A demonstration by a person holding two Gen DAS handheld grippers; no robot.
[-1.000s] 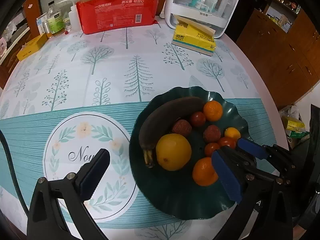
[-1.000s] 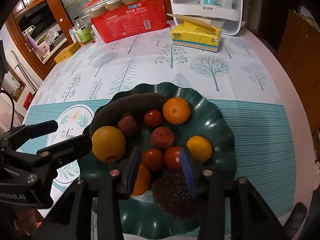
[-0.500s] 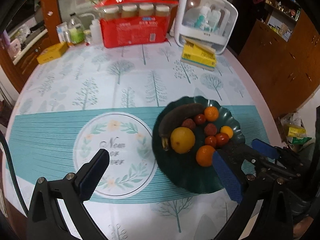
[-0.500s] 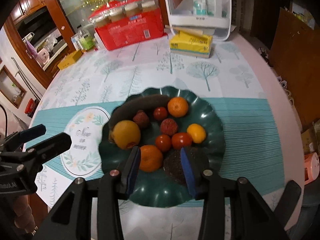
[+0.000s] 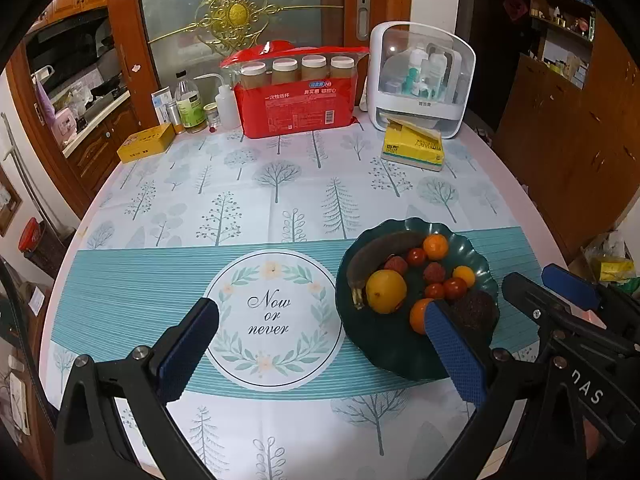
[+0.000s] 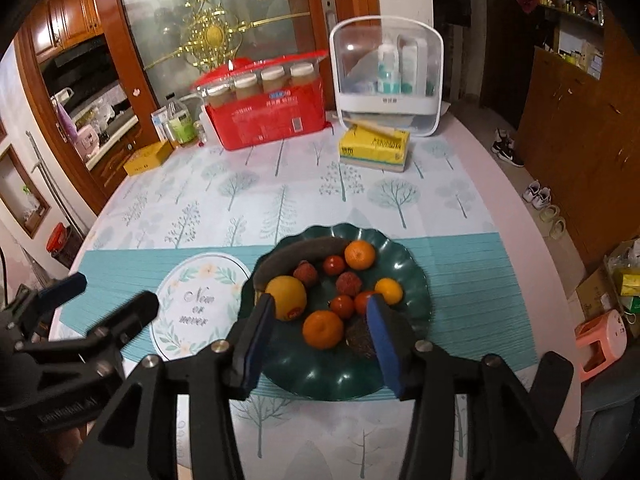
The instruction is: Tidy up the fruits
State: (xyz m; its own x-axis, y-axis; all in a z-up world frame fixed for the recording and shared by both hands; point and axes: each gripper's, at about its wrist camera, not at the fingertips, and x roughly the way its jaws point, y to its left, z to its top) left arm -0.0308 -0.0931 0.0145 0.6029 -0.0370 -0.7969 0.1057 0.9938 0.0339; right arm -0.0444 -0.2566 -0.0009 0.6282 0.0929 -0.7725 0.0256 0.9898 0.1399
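Observation:
A dark green scalloped plate (image 5: 384, 356) (image 6: 328, 376) holds a blackened banana (image 5: 384, 248) (image 6: 304, 250), a big yellow-orange fruit (image 5: 386, 291) (image 6: 286, 296), tangerines (image 6: 323, 329), small red fruits and a dark rough fruit (image 5: 474, 312) (image 6: 360, 338). My right gripper (image 6: 320, 302) hovers above the plate's near side. Its jaws are opening and nothing is between them. My left gripper (image 5: 316, 312) is wide open and empty, high over the round "Now or never" print (image 5: 270, 316) left of the plate.
At the table's back stand a red pack of cups (image 5: 296, 96), a white organizer box (image 5: 420, 80), a yellow tissue pack (image 5: 412, 148), a yellow tin (image 5: 146, 142) and bottles (image 5: 188, 104). The table's curved edge runs along the right; a pink stool (image 6: 600, 340) sits on the floor.
Both grippers have risen and drawn back from the plate, so more of the table shows. The right jaws have spread wider. The fruits lie still on the plate.

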